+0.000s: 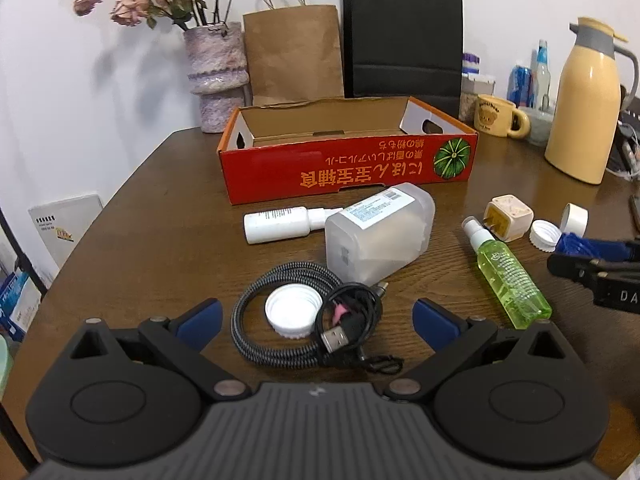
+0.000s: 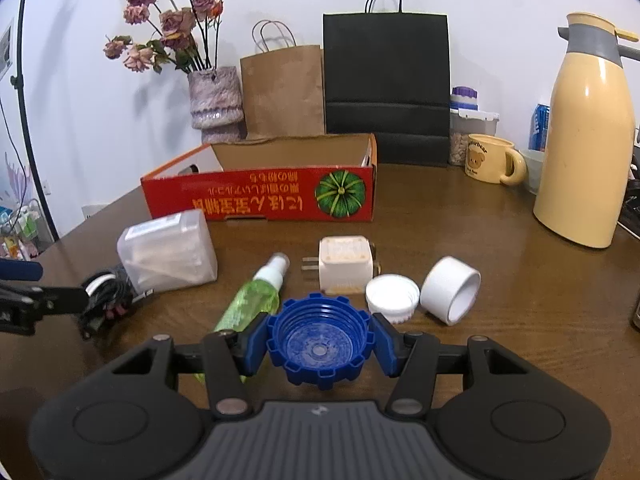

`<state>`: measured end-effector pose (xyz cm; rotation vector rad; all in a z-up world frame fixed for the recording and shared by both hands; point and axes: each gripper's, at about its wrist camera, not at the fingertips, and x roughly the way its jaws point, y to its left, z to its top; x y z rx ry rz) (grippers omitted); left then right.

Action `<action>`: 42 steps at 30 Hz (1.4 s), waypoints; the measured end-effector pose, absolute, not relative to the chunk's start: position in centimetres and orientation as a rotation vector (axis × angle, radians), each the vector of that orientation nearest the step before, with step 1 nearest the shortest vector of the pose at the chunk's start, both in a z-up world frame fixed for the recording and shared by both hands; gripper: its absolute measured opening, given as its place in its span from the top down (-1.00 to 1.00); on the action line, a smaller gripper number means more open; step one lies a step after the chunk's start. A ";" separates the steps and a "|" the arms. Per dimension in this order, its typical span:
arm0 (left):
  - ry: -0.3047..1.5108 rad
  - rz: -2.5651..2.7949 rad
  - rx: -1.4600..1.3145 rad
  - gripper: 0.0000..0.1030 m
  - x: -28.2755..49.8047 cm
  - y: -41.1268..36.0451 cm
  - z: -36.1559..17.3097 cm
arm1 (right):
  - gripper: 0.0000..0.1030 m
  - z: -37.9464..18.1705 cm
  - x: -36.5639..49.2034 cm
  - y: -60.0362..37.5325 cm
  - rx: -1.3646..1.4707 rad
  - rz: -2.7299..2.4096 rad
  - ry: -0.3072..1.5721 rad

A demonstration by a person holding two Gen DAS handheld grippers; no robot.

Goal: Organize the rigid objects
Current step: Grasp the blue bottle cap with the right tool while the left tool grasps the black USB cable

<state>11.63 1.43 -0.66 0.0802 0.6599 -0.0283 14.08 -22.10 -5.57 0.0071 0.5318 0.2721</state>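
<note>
1. The right gripper (image 2: 320,350) fills the bottom centre of the right wrist view, its jaws clamped on a blue notched cap (image 2: 319,350) whose open threaded side faces the camera.
2. The left gripper (image 1: 318,320) sits at the bottom of the left wrist view with its jaws wide apart and nothing between the pads.
3. Just beyond those open jaws, at lower centre, a braided cable coil (image 1: 256,320) rings a white screw cap (image 1: 293,314), with a black USB cable (image 1: 348,320) bundled at its right.
4. Above them, mid-frame, a frosted plastic box (image 1: 380,232) lies on the brown tabletop (image 1: 160,240), touching a white bottle (image 1: 280,224) lying on its side to the left.
5. A green spray bottle (image 2: 256,300) lies left of centre in the right wrist view, partly behind the right gripper's left jaw.
6. A white plug adapter (image 2: 344,266) stands at centre, with a ribbed white cap (image 2: 392,296) and a smooth white cap (image 2: 450,290) to its right.
7. The red cardboard tray (image 1: 348,164), open-topped, sits upper centre; nothing shows inside it.
8. Along the back stand a vase of dried roses (image 1: 216,76), a brown paper bag (image 1: 294,60), a black paper bag (image 1: 402,40), a bear mug (image 2: 490,158) and a yellow thermos jug (image 2: 584,140).
</note>
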 end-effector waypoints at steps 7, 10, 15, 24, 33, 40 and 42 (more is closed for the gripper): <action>0.673 -0.053 0.160 -1.00 12.8 0.4 -1.1 | -0.03 -5.2 14.8 -21.7 0.022 0.275 0.515; 0.671 -0.061 0.181 -1.00 12.8 -0.2 -1.6 | -0.03 -5.2 14.9 -21.7 0.029 0.274 0.514; 0.665 -0.063 0.203 -0.86 12.7 -1.0 -2.3 | -0.03 -5.2 14.9 -21.7 0.034 0.276 0.510; 0.660 -0.060 0.193 0.21 12.5 -1.2 -3.0 | -0.03 -5.3 14.5 -22.0 0.046 0.284 0.503; 0.629 -0.072 0.120 0.26 11.7 0.0 -2.4 | -0.03 -5.2 14.3 -22.1 0.050 0.282 0.500; 0.582 -0.087 0.093 0.26 11.1 0.2 -0.8 | -0.03 -4.7 14.1 -21.9 0.047 0.281 0.487; 0.561 -0.088 0.086 0.26 11.0 0.2 -0.2 | -0.03 -4.4 14.1 -21.8 0.045 0.282 0.480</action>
